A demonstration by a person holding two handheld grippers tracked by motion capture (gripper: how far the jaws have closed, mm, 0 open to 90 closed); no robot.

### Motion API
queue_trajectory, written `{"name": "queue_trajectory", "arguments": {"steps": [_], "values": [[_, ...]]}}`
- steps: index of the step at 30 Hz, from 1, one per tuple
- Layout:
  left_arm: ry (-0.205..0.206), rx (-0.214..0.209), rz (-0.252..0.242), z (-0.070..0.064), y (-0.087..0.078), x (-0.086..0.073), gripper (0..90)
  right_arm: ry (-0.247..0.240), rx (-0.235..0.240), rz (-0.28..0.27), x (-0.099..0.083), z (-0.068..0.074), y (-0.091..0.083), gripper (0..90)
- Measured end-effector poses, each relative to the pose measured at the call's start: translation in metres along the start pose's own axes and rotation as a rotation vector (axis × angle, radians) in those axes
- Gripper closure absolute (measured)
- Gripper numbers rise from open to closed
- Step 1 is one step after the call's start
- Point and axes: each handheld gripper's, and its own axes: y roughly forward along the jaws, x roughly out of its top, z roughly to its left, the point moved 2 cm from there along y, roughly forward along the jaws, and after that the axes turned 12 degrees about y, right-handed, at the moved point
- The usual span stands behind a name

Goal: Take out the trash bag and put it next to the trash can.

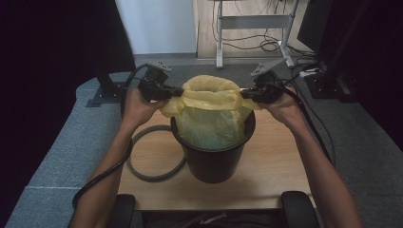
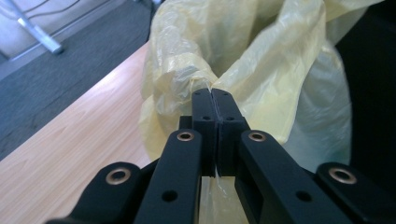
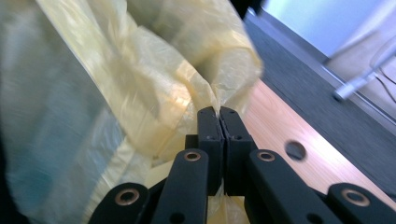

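A yellow plastic bag (image 1: 209,111) lines a black bin (image 1: 214,159) that stands on the wooden table (image 1: 271,156). My left gripper (image 1: 179,91) is shut on the bag's left edge, pulling it out past the bin's rim. My right gripper (image 1: 243,94) is shut on the bag's right edge. In the left gripper view the jaws (image 2: 214,95) pinch a gathered fold of the yellow bag (image 2: 261,65). In the right gripper view the jaws (image 3: 219,112) are clamped on the film of the bag (image 3: 154,88) the same way.
A grey ring (image 1: 153,154) lies on the table left of the bin. Grey padded surfaces (image 1: 62,152) flank the table. A metal stand (image 1: 252,28) and cables sit on the floor beyond. The table has a round hole (image 3: 295,150) near my right gripper.
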Motion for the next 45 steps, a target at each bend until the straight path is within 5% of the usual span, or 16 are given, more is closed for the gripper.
{"name": "queue_trajectory", "arguments": {"steps": [10,21,29,31,34,37,38,45], "values": [[0.048,-0.108,-0.075,-0.015,0.004,0.016,88.1,-0.038,0.209,-0.088,0.013,0.032,0.002,86.9],[0.137,-0.199,-0.119,-0.039,0.012,0.036,87.8,-0.126,0.307,-0.066,0.03,0.07,0.027,80.3],[0.159,-0.266,-0.145,-0.048,0.016,0.043,88.6,-0.108,0.342,-0.065,0.03,0.081,0.042,45.2],[0.157,-0.289,-0.156,-0.05,0.019,0.045,88.6,-0.107,0.357,-0.07,0.03,0.082,0.042,49.0],[0.132,-0.335,-0.192,-0.05,0.022,0.046,87.7,-0.124,0.388,-0.085,0.028,0.084,0.041,67.7],[0.096,-0.351,-0.263,-0.048,0.017,0.047,79.2,-0.13,0.366,-0.104,0.027,0.083,0.039,76.4],[0.09,-0.354,-0.265,-0.047,0.015,0.049,59.5,-0.146,0.362,-0.1,0.025,0.082,0.039,82.8],[0.156,-0.228,-0.206,-0.043,-0.003,0.042,33.4,-0.112,0.343,-0.103,0.02,0.07,0.03,83.7]]}}
